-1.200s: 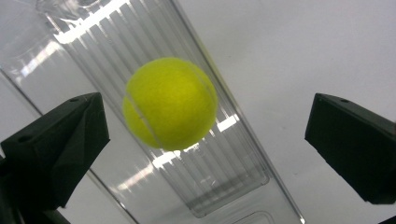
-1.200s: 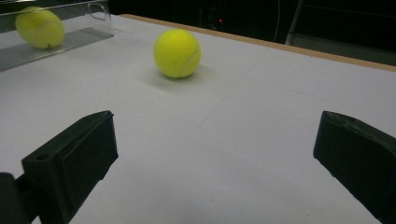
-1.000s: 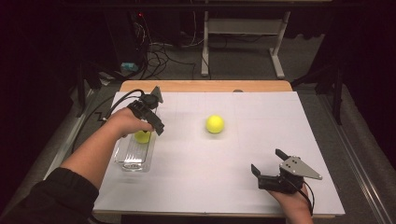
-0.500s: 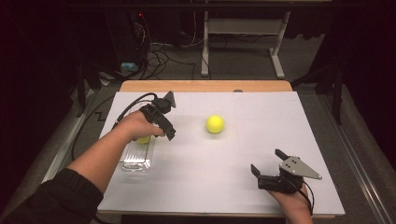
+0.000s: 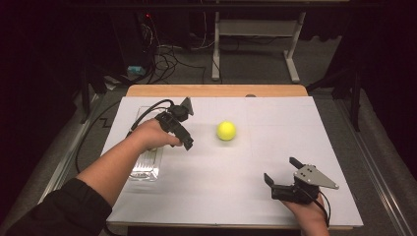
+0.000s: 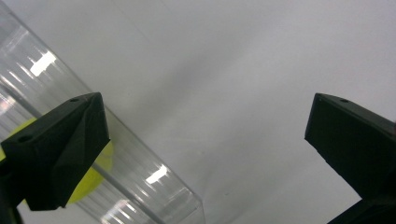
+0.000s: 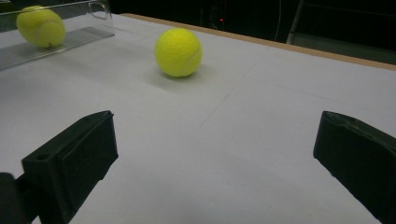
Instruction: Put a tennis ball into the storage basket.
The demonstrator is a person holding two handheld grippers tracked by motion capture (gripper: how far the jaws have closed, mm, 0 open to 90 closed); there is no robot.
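Observation:
A loose yellow tennis ball [image 5: 226, 130] [image 7: 178, 51] lies on the white table near its middle. A second yellow ball [image 6: 100, 172] [image 7: 40, 25] rests inside a clear plastic container [image 5: 145, 164] [image 6: 140, 172] at the left. My left gripper [image 5: 179, 132] [image 6: 205, 135] hovers just right of the container's far end, between it and the loose ball, open with nothing between its jaws. My right gripper [image 5: 280, 168] [image 7: 215, 140] sits low near the front right of the table, open and empty, and faces the loose ball.
A white sheet covers the table [image 5: 255, 196], with a strip of bare wood [image 5: 216, 90] along the far edge. Cables and a metal stand's legs [image 5: 255, 54] lie on the dark floor beyond. The left forearm [image 5: 108, 167] crosses over the container.
My left gripper has moved right, off the container and toward the loose ball, empty. The ball in the container stays there. The right gripper has not moved.

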